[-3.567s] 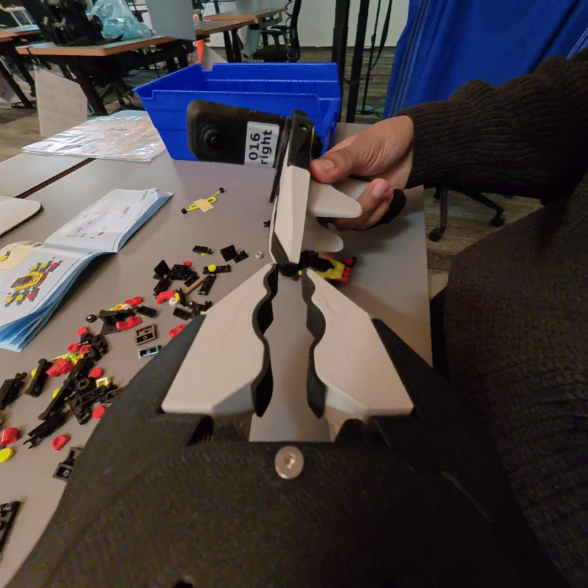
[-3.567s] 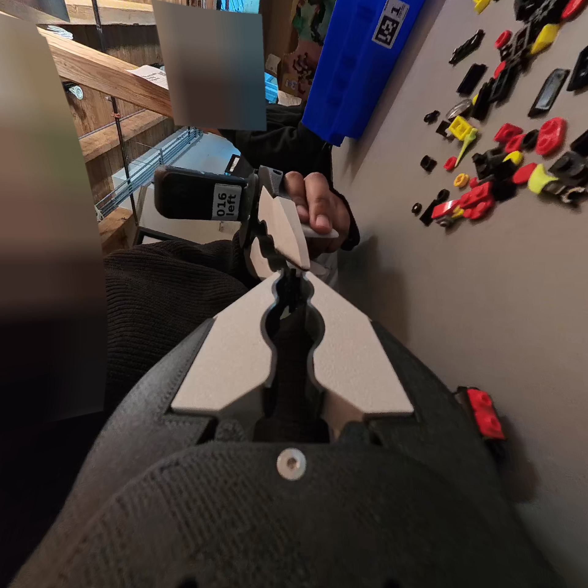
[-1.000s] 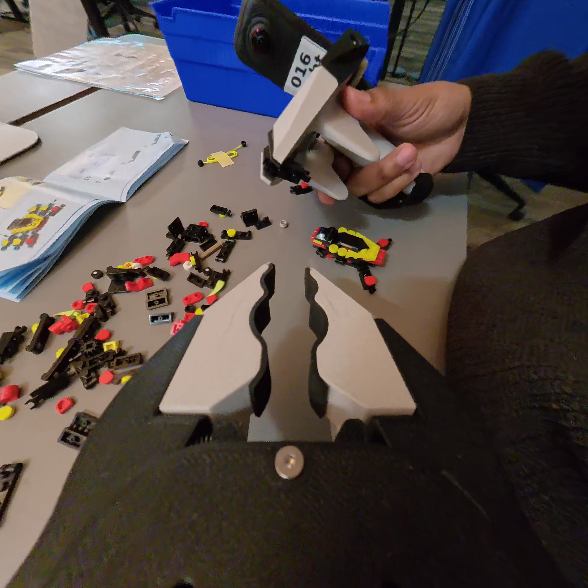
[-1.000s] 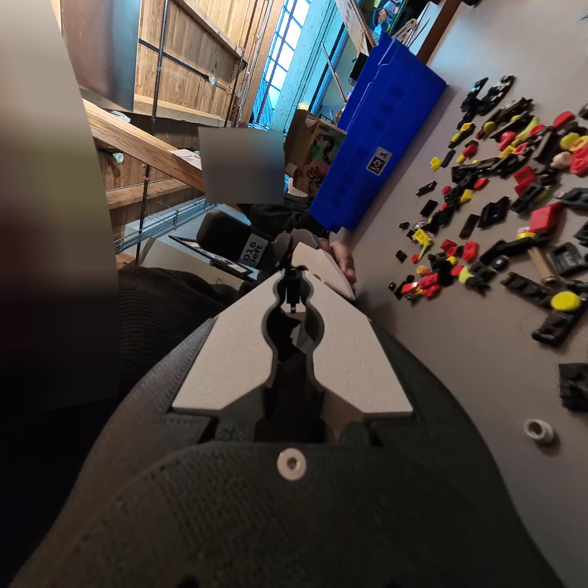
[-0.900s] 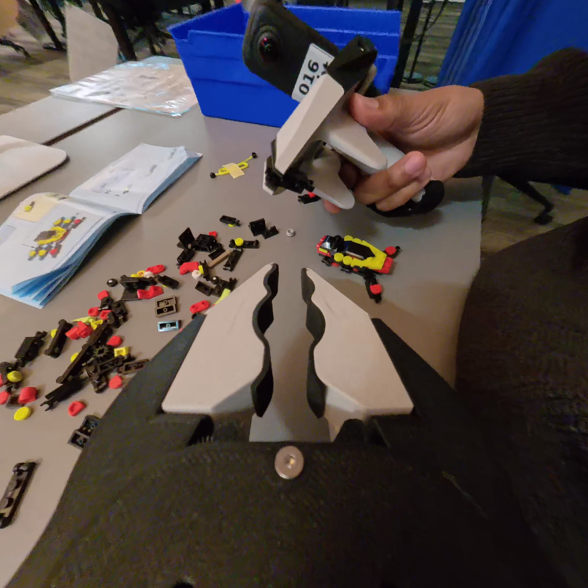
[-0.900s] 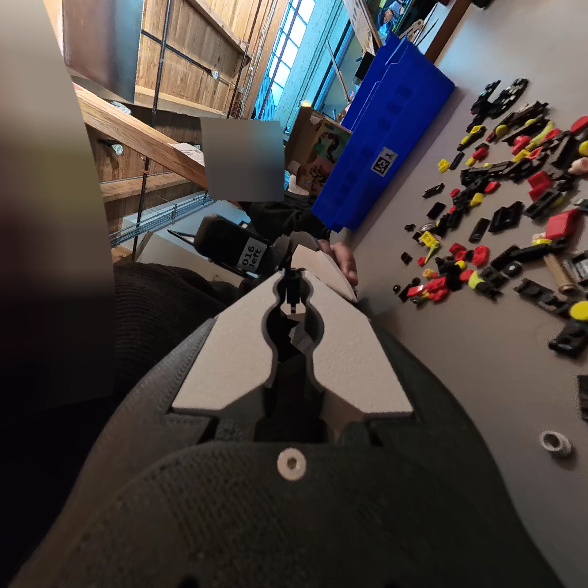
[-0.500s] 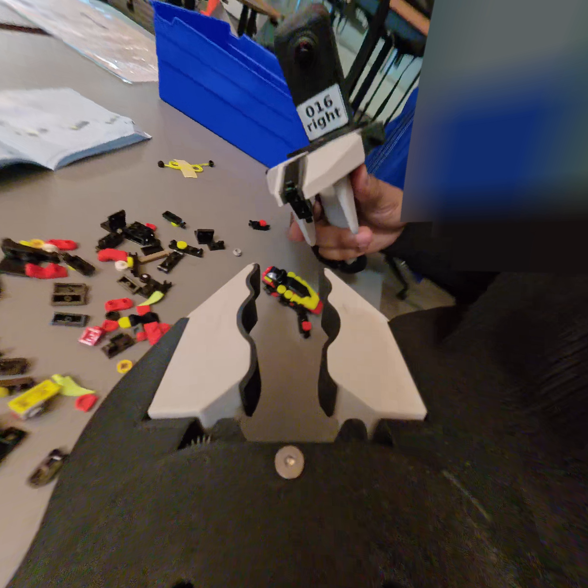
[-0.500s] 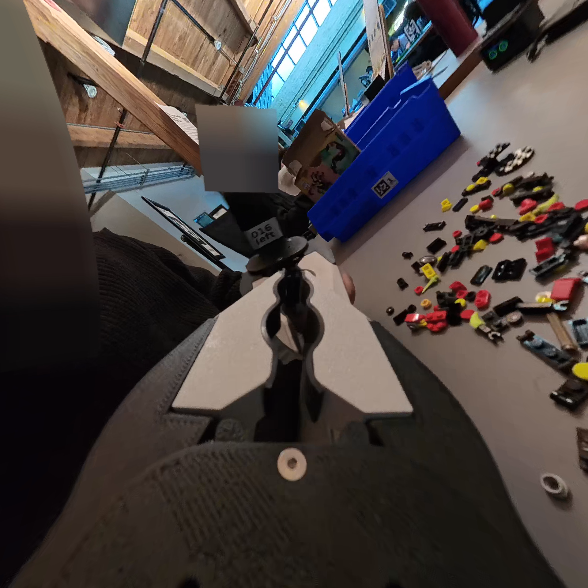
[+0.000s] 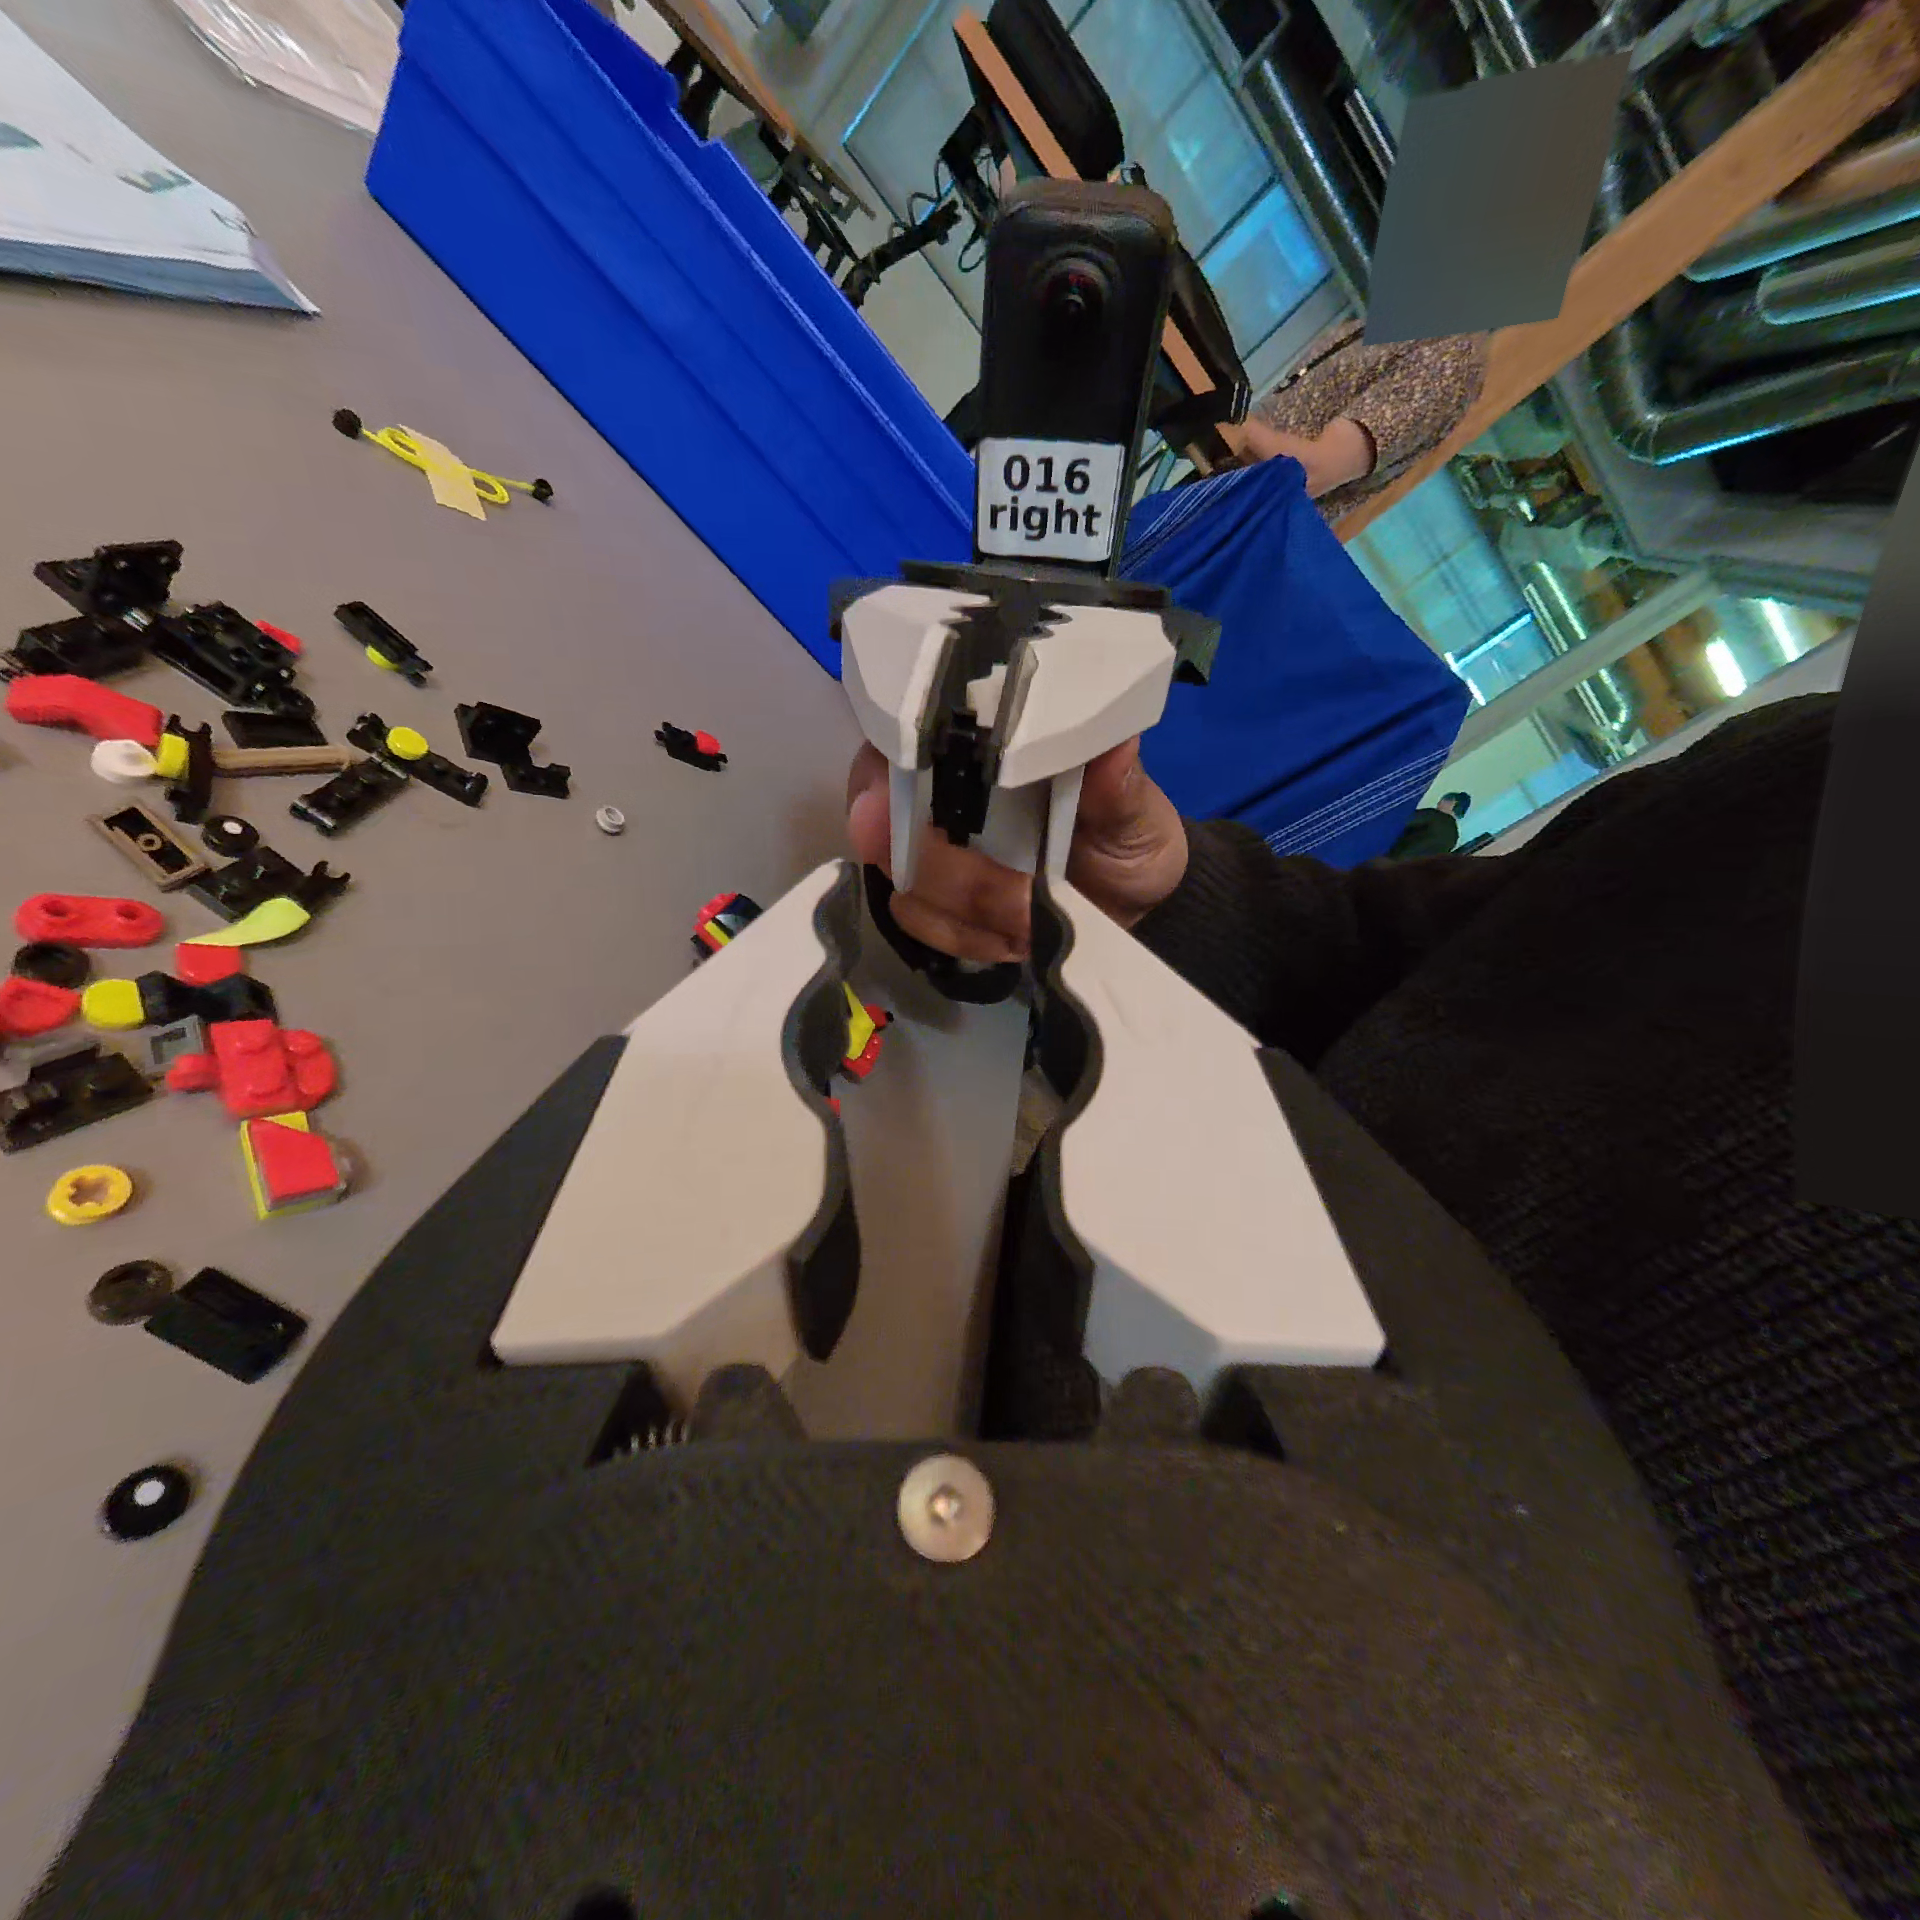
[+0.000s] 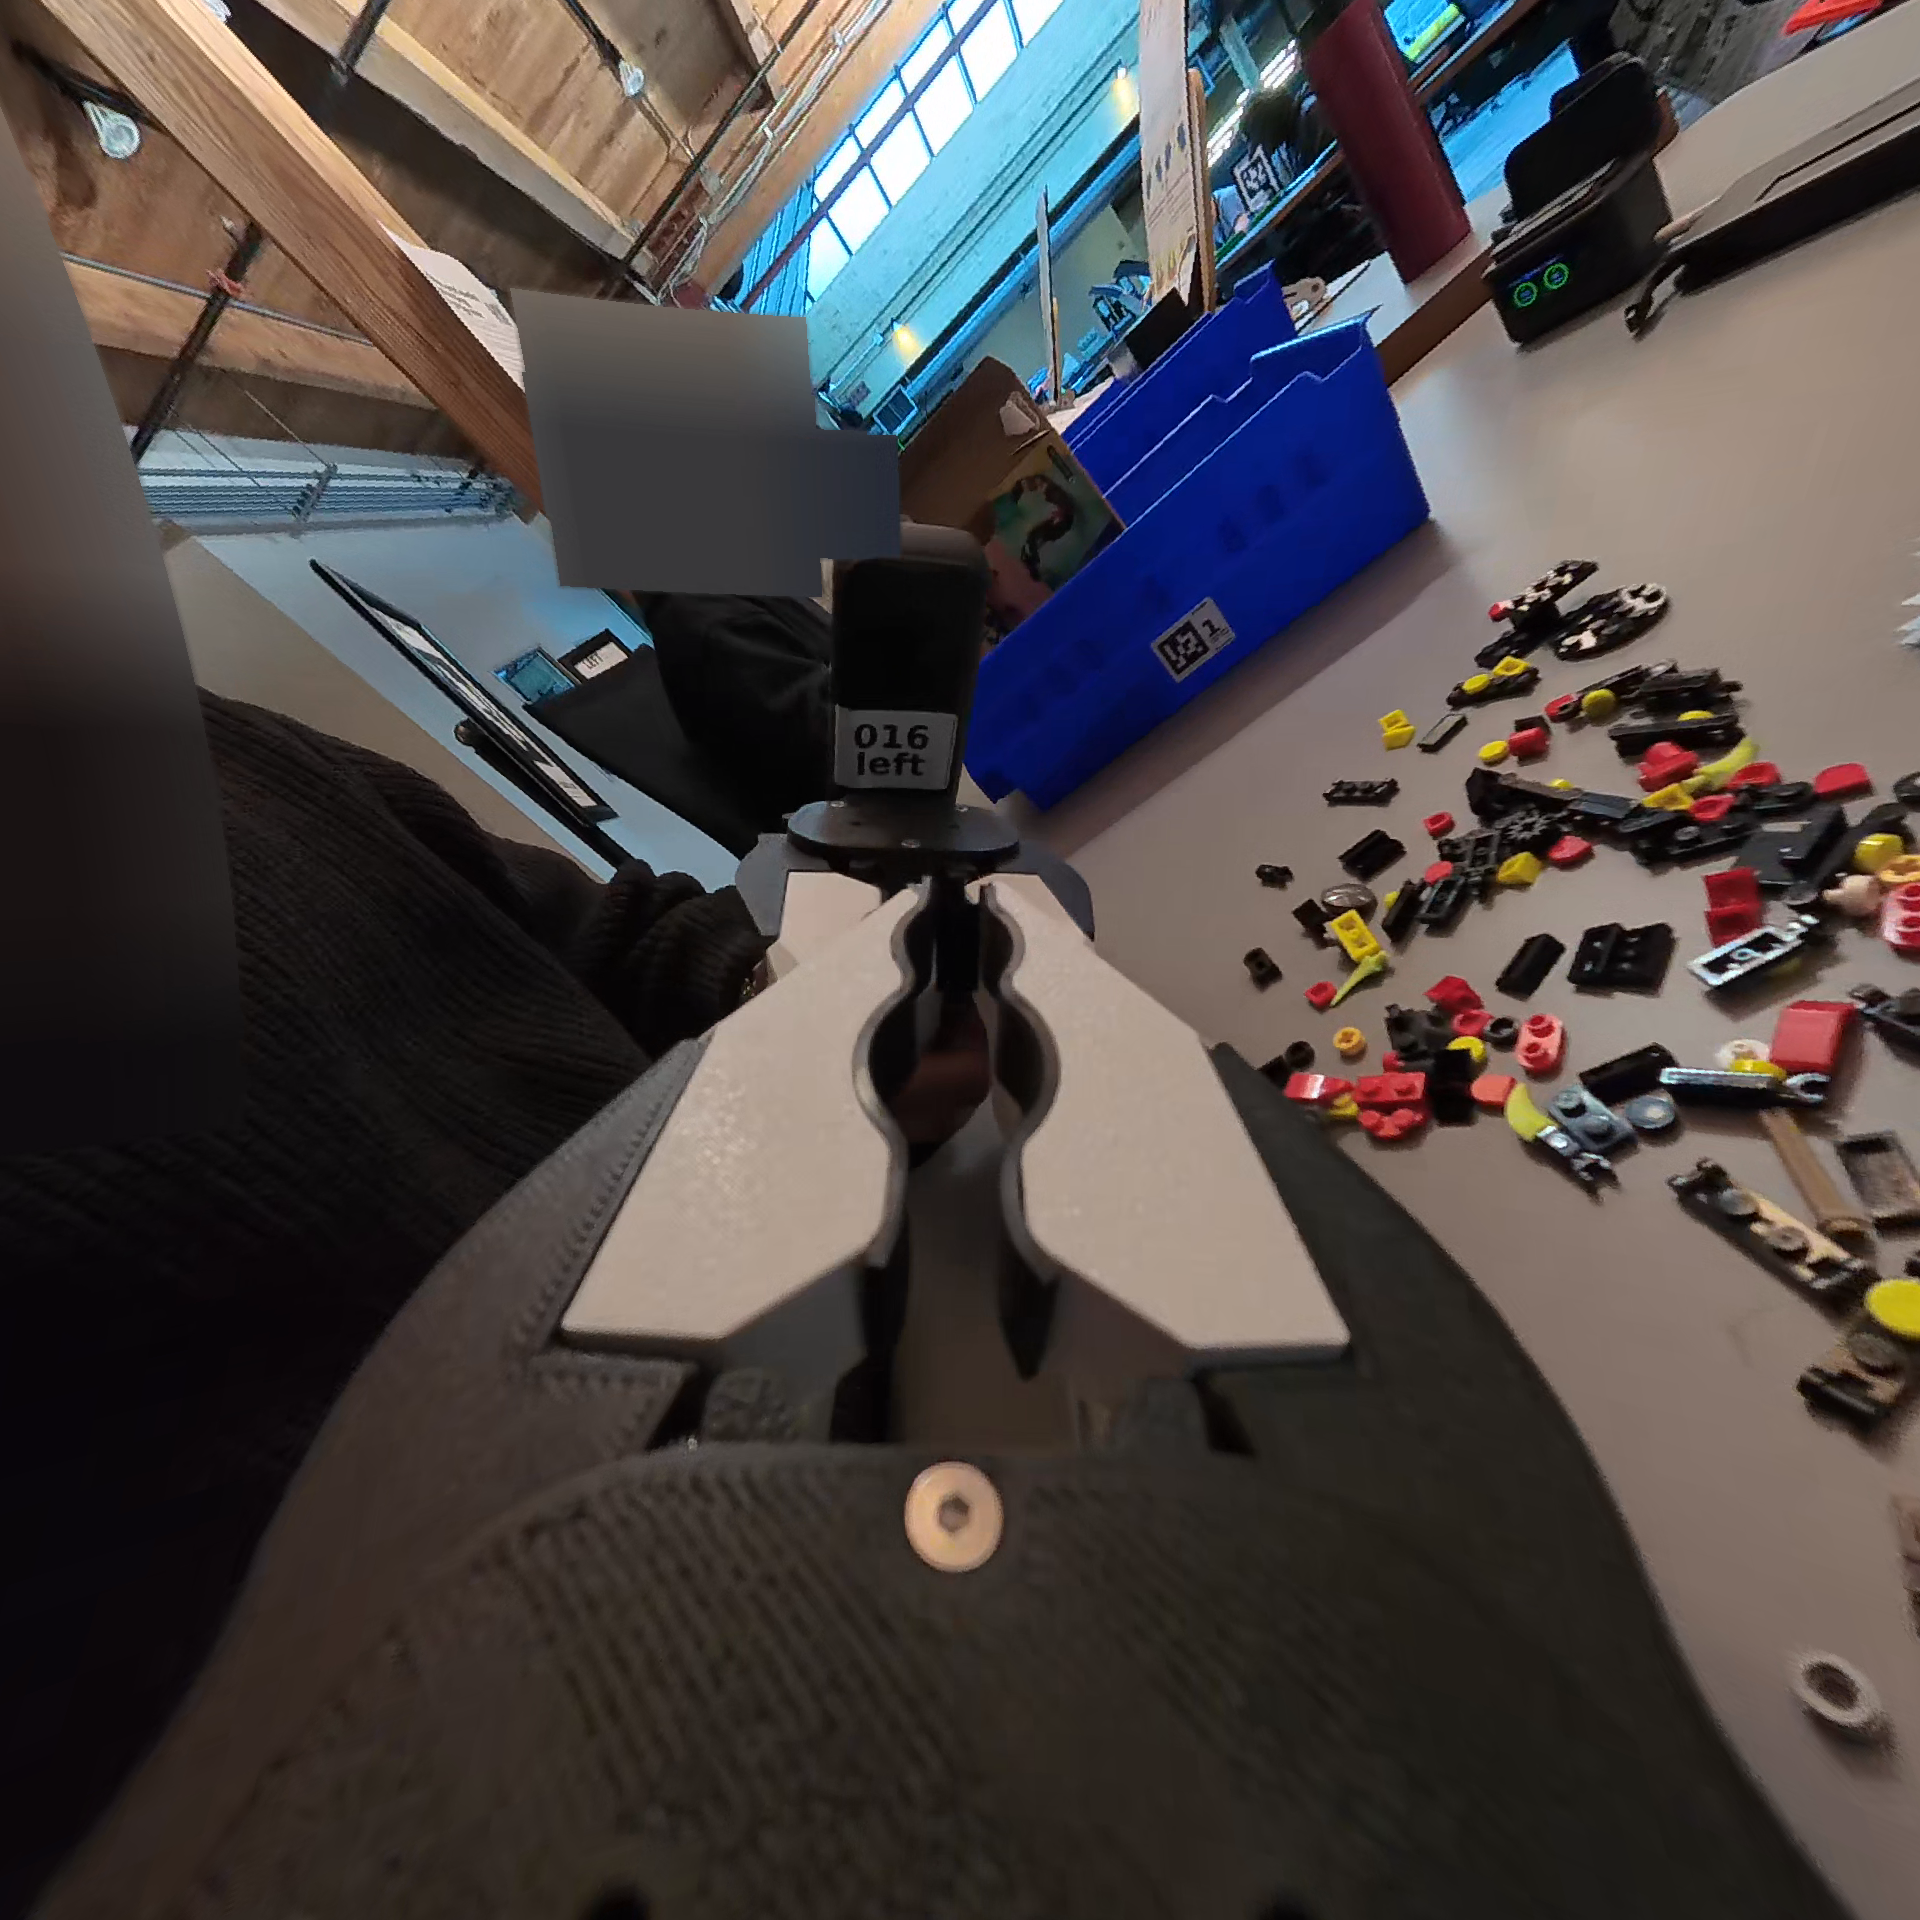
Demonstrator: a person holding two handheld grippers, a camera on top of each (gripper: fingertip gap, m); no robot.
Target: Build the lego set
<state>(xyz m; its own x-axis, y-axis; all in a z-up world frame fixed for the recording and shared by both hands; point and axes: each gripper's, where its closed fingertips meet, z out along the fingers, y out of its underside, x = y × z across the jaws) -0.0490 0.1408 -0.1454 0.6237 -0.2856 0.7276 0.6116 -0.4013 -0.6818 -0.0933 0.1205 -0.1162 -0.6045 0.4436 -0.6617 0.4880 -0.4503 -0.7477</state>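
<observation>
My left gripper (image 9: 940,894) is open and holds nothing; it hovers over the grey table (image 9: 582,966). A small black, yellow and red brick car (image 9: 727,920) lies on the table under it, half hidden behind my left finger. My right gripper (image 9: 961,748) faces it closely, tip to tip, and is shut on a small black brick piece (image 9: 956,784). In the right wrist view my right gripper (image 10: 951,914) pinches the same black piece (image 10: 951,951), with the left gripper (image 10: 940,878) right behind it. A hand (image 9: 1122,842) holds the right gripper.
Many loose black, red and yellow brick pieces (image 9: 208,727) lie scattered on the table, also in the right wrist view (image 10: 1610,935). A blue bin (image 9: 644,301) stands at the back. An open booklet (image 9: 94,218) lies at the far left. A small grey ring (image 9: 611,820) lies near the car.
My left gripper opened wider and swung up from over the car to face the right gripper. The right gripper turned head-on and stayed shut on the black piece. The car stays on the table.
</observation>
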